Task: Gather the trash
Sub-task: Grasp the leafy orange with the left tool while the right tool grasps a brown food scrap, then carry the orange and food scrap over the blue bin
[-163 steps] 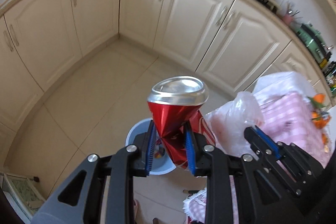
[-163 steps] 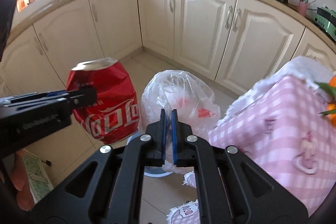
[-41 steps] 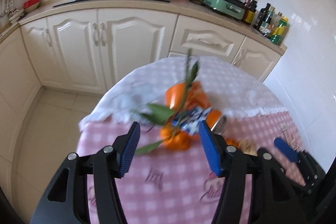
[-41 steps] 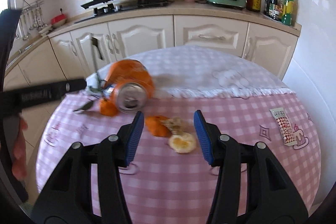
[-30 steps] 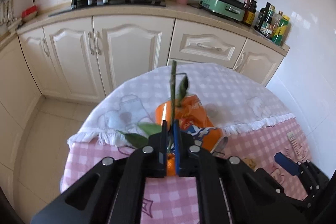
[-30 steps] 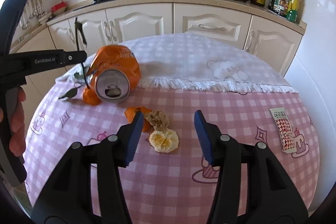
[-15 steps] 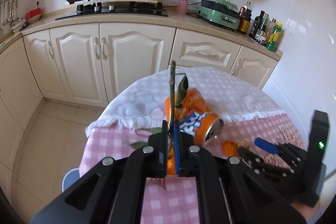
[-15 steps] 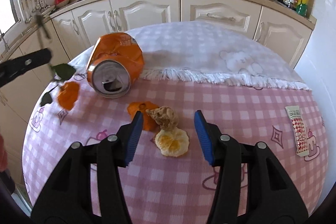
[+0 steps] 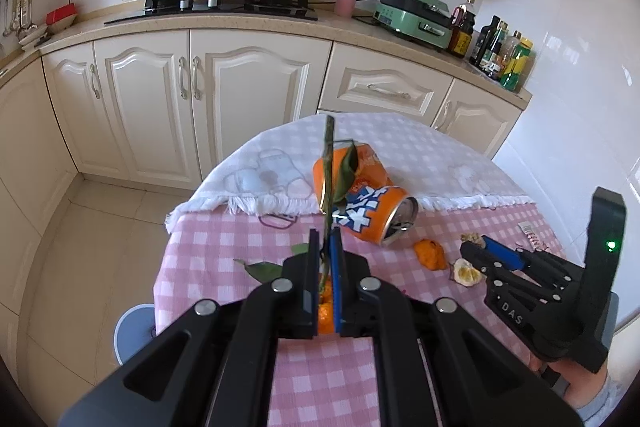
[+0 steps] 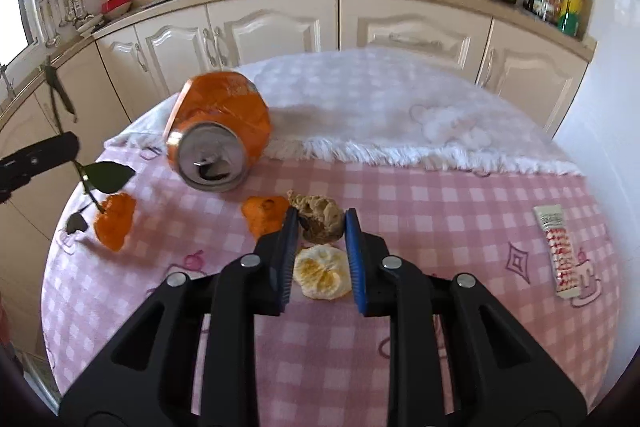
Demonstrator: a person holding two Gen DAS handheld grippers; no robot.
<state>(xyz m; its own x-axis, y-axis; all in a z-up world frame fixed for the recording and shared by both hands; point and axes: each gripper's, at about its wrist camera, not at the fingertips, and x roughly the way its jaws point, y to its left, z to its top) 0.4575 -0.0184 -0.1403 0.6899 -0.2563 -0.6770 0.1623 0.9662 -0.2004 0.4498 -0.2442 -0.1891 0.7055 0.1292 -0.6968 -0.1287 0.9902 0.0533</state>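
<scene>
**Twig in hand, scraps next**

While my left gripper is pinched tight on a leafy twig, a piece of orange peel dangles from the twig's low end, just above the pink checked surface. Twig looks thin, stiff and very light; the hold sits partway along the stem, leaves hanging free on both sides. I judge the peel's attachment weak, so quick swings could shed it.

My right gripper stands partly open, its blue pads either side of a brown crumpled scrap, not yet closed on it. Just nearer me lies a pale round of citrus peel, and a smaller orange peel bit lies just left of the scrap. All three look soft, light and crumbly: take the brown scrap across its bulk with gentle pressure.

Dented orange soda can lies on its side beyond them, open end toward me. Empty thin metal, I judge: light, slick, apt to roll. Grip across the dented waist.

Small wrapper lies flat, well apart to the right. A flat thing; I judge an edge pinch is needed.
</scene>
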